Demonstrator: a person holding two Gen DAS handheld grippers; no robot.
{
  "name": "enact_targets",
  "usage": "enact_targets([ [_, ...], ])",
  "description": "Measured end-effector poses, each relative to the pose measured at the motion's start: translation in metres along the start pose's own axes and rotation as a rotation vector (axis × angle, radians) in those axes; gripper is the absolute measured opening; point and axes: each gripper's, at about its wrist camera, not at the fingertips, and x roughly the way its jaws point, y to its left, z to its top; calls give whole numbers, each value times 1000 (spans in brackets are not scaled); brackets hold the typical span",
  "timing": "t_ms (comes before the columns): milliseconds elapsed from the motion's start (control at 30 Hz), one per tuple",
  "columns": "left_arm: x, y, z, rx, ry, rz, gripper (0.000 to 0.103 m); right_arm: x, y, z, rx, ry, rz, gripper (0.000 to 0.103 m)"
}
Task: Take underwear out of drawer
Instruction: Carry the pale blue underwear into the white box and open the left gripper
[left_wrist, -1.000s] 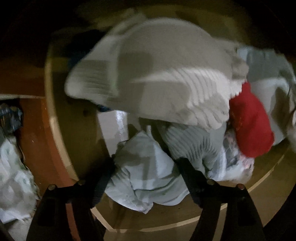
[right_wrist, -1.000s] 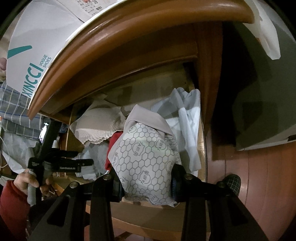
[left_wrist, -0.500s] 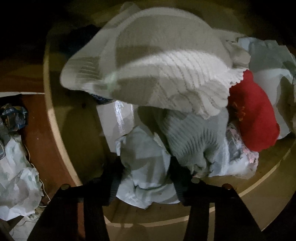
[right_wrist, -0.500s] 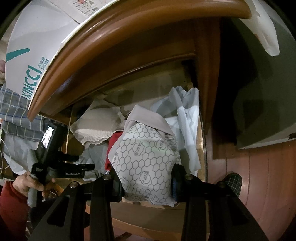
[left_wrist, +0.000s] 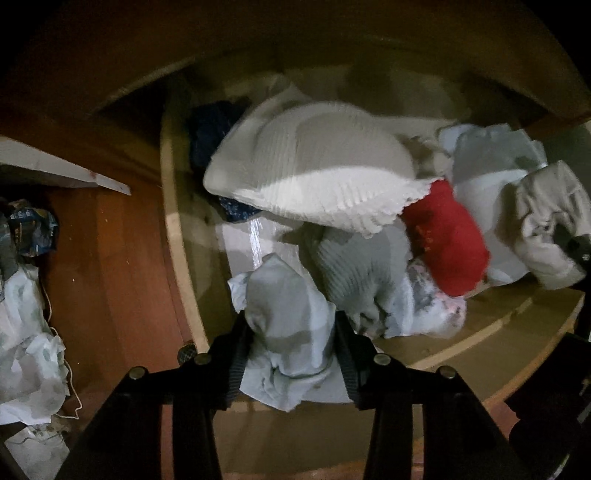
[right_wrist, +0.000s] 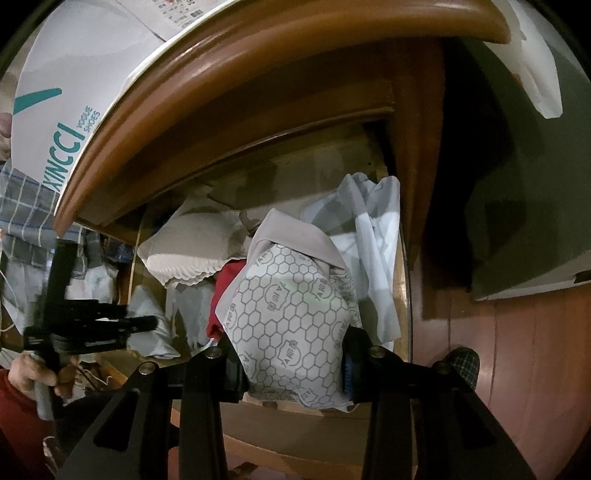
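Note:
My left gripper (left_wrist: 290, 345) is shut on a pale blue piece of underwear (left_wrist: 284, 314), held above the front left of the open wooden drawer (left_wrist: 173, 229). My right gripper (right_wrist: 291, 363) is shut on a grey honeycomb-print piece of underwear (right_wrist: 291, 314) above the drawer's right end (right_wrist: 400, 295). The left gripper also shows in the right wrist view (right_wrist: 147, 323), at the left. The honeycomb piece also shows at the right in the left wrist view (left_wrist: 546, 225).
In the drawer lie a white ribbed garment (left_wrist: 314, 177), a grey ribbed one (left_wrist: 358, 269), a red one (left_wrist: 447, 243), a dark blue one (left_wrist: 214, 125) and pale cloth (right_wrist: 373, 236). A white shoe box (right_wrist: 74, 85) sits on the cabinet top. Clothes lie on the wooden floor (left_wrist: 22, 350).
My left gripper closed on the pale blue underwear and lifted it back from the drawer. My right gripper still holds the honeycomb piece, hardly moved.

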Motion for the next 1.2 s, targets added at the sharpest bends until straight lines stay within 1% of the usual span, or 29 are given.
enact_targets([
  [200, -40, -12, -5, -1, -68, -3, 44, 2, 6, -1, -28, 2, -20, 35],
  [333, -76, -15, -21, -1, -132, -22, 44, 4, 8, -1, -37, 5, -30, 35],
  [400, -87, -21, -23, 4, -156, -21, 44, 5, 8, -1, -38, 5, -33, 35],
  [500, -110, -20, -31, 14, -205, -19, 44, 6, 9, -1, -37, 5, -36, 35],
  [567, -134, -19, -38, 23, -248, -29, 44, 6, 9, -1, -39, 7, -38, 35],
  [633, -149, -20, -42, 31, -283, -31, 44, 7, 10, -1, -43, 7, -39, 35],
  [733, -191, -15, -46, 33, -356, -37, 44, 8, 11, 0, -49, 8, -43, 35],
  [767, -211, -12, -46, 26, -394, -44, 44, 8, 11, 0, -50, 7, -43, 35],
  [800, -220, -11, -46, 22, -411, -48, 44, 8, 11, 0, -50, 6, -44, 35],
  [900, -269, -1, -41, 1, -506, -57, 44, 8, 12, -1, -54, 5, -51, 35],
  [933, -278, 1, -39, -2, -523, -53, 44, 8, 12, -1, -57, 3, -54, 35],
  [1033, -319, 8, -26, -22, -599, -6, 44, 7, 14, -1, -68, -5, -66, 35],
  [1100, -335, 12, -14, -46, -630, 22, 44, 7, 15, -1, -77, -10, -77, 35],
  [1200, -351, 16, 8, -74, -661, 66, 44, 7, 19, -2, -102, -21, -118, 35],
])
